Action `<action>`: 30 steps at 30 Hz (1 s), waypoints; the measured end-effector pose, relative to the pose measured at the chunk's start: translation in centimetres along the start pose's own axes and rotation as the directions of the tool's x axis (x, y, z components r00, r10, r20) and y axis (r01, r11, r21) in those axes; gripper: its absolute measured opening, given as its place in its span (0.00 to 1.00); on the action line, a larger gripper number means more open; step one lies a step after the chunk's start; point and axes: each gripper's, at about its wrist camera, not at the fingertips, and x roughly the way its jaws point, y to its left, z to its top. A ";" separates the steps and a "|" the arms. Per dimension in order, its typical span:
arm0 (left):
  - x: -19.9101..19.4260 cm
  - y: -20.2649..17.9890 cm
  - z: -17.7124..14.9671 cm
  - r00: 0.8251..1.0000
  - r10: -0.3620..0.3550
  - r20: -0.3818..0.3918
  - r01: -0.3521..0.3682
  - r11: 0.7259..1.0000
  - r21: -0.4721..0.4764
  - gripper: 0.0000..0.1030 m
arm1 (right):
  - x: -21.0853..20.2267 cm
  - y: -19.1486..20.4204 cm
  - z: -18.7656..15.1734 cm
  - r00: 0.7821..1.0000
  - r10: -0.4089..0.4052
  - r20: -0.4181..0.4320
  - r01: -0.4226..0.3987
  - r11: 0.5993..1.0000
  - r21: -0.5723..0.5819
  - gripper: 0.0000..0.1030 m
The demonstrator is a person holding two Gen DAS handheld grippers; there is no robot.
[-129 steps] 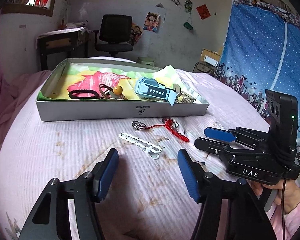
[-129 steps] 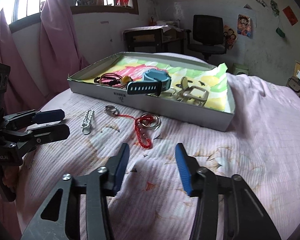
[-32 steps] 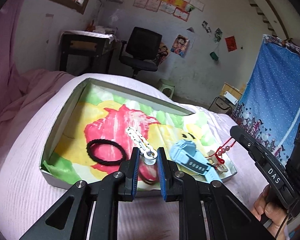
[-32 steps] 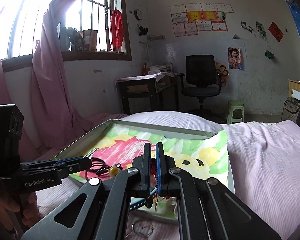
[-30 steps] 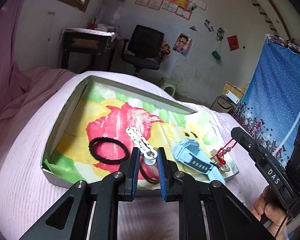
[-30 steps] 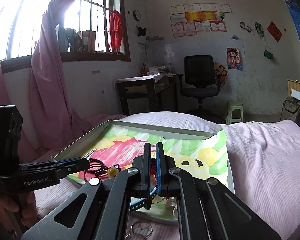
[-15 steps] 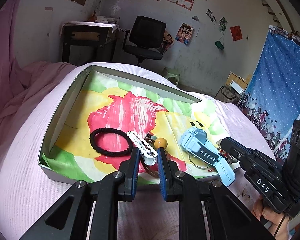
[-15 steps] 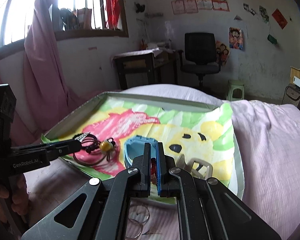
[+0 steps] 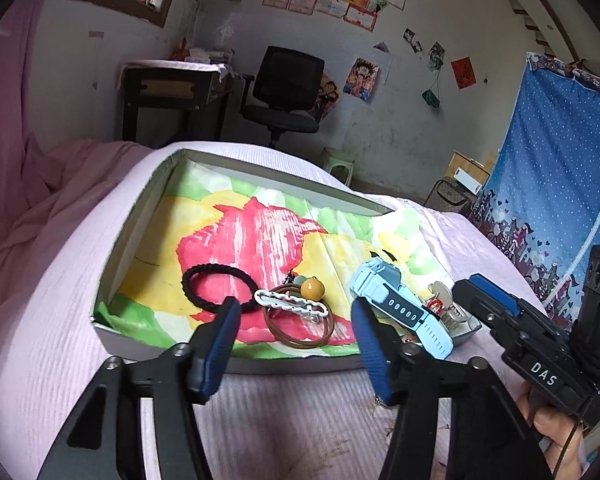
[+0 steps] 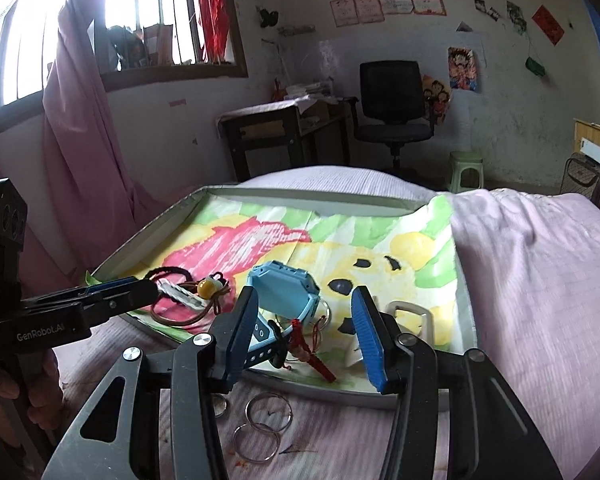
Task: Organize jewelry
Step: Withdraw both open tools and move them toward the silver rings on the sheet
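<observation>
Rings outside the tray appear only right-side.

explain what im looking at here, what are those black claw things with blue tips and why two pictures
Those are two hand-held grippers, one in each of a person's hands. Each carries a wide-angle camera looking along its fingers, hence two pictures.

The left gripper and the right gripper are both open and hold nothing. Each also shows at the edge of the other's picture.

A shallow box lined with a coloured drawing sits on a pink bedcover. In it lie a black hair tie, a white clip, a brown cord ring with a yellow bead, a blue watch and a red cord charm. Metal rings lie outside the box.
</observation>
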 end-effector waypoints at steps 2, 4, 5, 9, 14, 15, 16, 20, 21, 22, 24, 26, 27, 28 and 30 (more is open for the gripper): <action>-0.5 0.1 0.0 1.000 0.008 0.014 -0.008 1.000 -0.003 0.66 | -0.8 -0.1 -0.1 1.000 -0.004 0.025 0.004 1.000 0.004 0.42; -1.0 0.2 -0.1 0.999 0.015 0.031 -0.014 1.000 -0.005 0.71 | -1.4 -0.2 -0.1 0.999 -0.006 0.044 0.006 1.000 0.007 0.43; -1.3 0.1 -0.2 0.999 0.018 0.041 -0.018 1.000 -0.004 0.75 | -1.9 -0.3 -0.1 0.998 -0.011 0.056 0.011 1.000 0.009 0.46; -2.6 -0.2 -0.7 0.995 0.055 0.078 -0.056 0.998 0.013 0.94 | -3.4 -0.7 -0.5 0.995 -0.030 0.091 0.028 0.999 0.024 0.59; -4.2 -0.7 -1.4 0.990 0.080 0.117 -0.085 0.996 0.036 0.98 | -5.3 -1.6 -1.5 0.990 -0.068 0.123 0.061 0.996 0.059 0.89; -4.5 -0.9 -1.7 0.988 0.082 0.129 -0.088 0.995 0.044 0.98 | -5.6 -1.8 -1.7 0.989 -0.073 0.127 0.065 0.996 0.063 0.90; -4.8 -1.0 -1.9 0.987 0.085 0.139 -0.093 0.994 0.050 0.99 | -6.0 -1.9 -1.8 0.988 -0.079 0.131 0.071 0.995 0.065 0.91; -6.0 -1.5 -2.8 0.981 0.096 0.169 -0.113 0.990 0.090 0.99 | -7.1 -2.2 -2.4 0.986 -0.085 0.144 0.076 0.995 0.069 0.99; -6.3 -1.7 -3.1 0.980 0.096 0.176 -0.115 0.988 0.099 0.99 | -7.4 -2.2 -2.5 0.986 -0.085 0.145 0.076 0.995 0.066 0.99; -6.6 -1.8 -3.3 0.978 0.097 0.184 -0.118 0.987 0.108 0.99 | -7.6 -2.1 -2.6 0.986 -0.085 0.145 0.077 0.995 0.063 0.99; -7.1 -2.2 -3.7 0.977 0.101 0.190 -0.127 0.983 0.132 0.99 | -8.0 -2.0 -2.9 0.987 -0.083 0.140 0.077 0.996 0.051 0.99; -7.4 -2.7 -4.1 0.976 0.110 0.187 -0.141 0.976 0.165 0.99 | -8.4 -1.7 -3.2 0.987 -0.082 0.137 0.077 0.996 0.042 0.99; -7.6 -2.9 -4.3 0.976 0.115 0.185 -0.149 0.972 0.181 0.99 | -8.6 -1.7 -3.3 0.988 -0.081 0.133 0.076 0.996 0.039 0.99; -7.7 -3.0 -4.5 0.976 0.119 0.184 -0.155 0.969 0.193 0.99 | -8.8 -1.7 -3.5 0.988 -0.080 0.129 0.076 0.997 0.035 0.99; -8.0 -3.3 -5.1 0.977 0.123 0.173 -0.159 0.964 0.214 0.99 | -9.2 -1.5 -3.9 0.990 -0.078 0.120 0.076 0.997 0.028 0.99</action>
